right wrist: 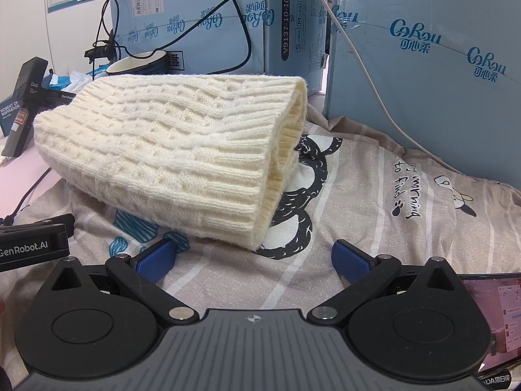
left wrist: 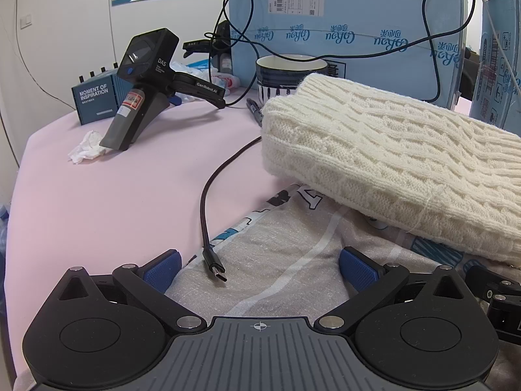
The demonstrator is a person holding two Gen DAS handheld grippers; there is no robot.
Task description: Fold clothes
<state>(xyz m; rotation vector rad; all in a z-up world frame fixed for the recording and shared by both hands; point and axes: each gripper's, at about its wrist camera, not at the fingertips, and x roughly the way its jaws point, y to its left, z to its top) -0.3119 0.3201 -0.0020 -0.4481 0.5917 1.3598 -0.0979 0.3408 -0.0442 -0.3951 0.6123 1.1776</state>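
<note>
A pink-covered bench point(left wrist: 114, 195) backed by pale blue cardboard boxes point(right wrist: 423, 65) carries one grey cartoon-printed garment point(right wrist: 374, 195), spread flat. On it lies one folded cream cable-knit sweater point(right wrist: 169, 150), its long axis running left to right. It sits just ahead of both tools. The right tool point(right wrist: 254, 260) is nearer its open ribbed end. The left tool point(left wrist: 259, 268) and the right both gape wide, empty.

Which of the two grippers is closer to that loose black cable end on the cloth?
Left. The cable plug lies on the printed cloth between the open fingers of the left gripper. The right gripper sits further right, in front of the white sweater.
</note>
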